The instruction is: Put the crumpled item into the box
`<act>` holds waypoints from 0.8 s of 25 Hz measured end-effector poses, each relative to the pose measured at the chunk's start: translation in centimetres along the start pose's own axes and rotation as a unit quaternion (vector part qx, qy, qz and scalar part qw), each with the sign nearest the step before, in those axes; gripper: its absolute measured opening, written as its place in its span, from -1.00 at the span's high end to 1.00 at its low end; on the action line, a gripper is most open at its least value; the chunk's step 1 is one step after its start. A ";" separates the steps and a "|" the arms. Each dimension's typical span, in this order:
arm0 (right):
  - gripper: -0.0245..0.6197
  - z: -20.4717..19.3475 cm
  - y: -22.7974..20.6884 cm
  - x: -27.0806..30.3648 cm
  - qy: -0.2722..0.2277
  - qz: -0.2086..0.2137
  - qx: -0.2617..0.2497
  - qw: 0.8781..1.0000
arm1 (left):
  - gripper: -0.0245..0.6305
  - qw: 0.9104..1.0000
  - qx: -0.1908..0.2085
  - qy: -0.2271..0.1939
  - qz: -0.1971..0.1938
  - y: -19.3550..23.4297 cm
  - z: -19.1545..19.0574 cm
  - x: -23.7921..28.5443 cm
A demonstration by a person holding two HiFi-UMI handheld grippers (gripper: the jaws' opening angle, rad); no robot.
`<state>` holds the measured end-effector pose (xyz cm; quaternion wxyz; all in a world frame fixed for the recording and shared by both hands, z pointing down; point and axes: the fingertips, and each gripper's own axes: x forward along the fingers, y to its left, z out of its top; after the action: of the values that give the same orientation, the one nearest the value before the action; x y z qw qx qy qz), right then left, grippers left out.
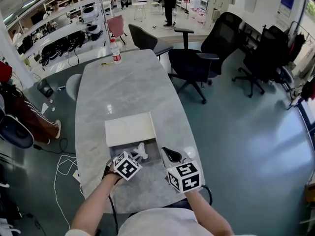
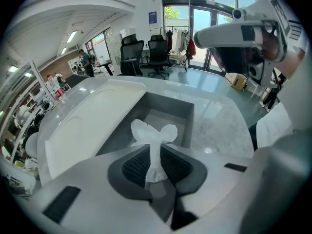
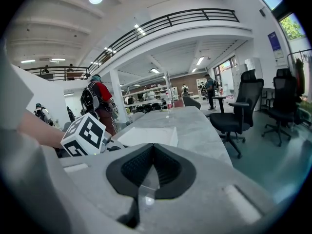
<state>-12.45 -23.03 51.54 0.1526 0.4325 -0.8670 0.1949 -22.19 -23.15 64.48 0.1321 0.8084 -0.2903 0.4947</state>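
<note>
Crumpled white paper (image 2: 153, 134) is pinched in the left gripper (image 2: 155, 151). Its twisted stem is clamped between the ribbed pads and its two puffed lobes flare out past the tips. The lobes hang over the near edge of the open grey box (image 2: 189, 123), above its bare floor and not touching it as far as I can tell. The box's white lid (image 2: 90, 128) lies opened out on the box's far-left side, so the mouth is unobstructed.

What the next move turns on is that the box's hollow lies straight ahead of the left jaws and a little below them, along the same line as the paper's stem. My judgement is that a short push forward and down, then a release, would drop the paper inside. Letting go here risks it catching on the near wall.

The right gripper (image 3: 152, 152) has its pads drawn together with nothing between them. It sits off the box's near-right corner, apart from it, so the left one is plainly nearer the box. Both rest over the marble-patterned table (image 1: 128, 82) that the box stands on.
</note>
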 end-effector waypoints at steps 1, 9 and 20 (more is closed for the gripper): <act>0.91 0.0 0.0 0.0 0.000 0.001 0.000 1.000 | 0.78 1.000 -0.005 -0.002 -0.002 0.0 0.1 0.0; 0.91 0.1 -0.4 -0.4 0.006 0.017 -0.009 1.000 | 0.73 0.998 -0.052 -0.017 0.008 0.3 0.6 -0.9; 0.91 2.2 1.1 -0.4 0.002 0.086 -0.044 0.995 | 0.73 0.977 -0.154 -0.105 0.106 1.0 2.7 -6.5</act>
<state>-13.30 -23.13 49.24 0.1560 0.3490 -0.9083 0.1700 -23.08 -23.13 57.45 0.1707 0.7908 -0.4589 0.3672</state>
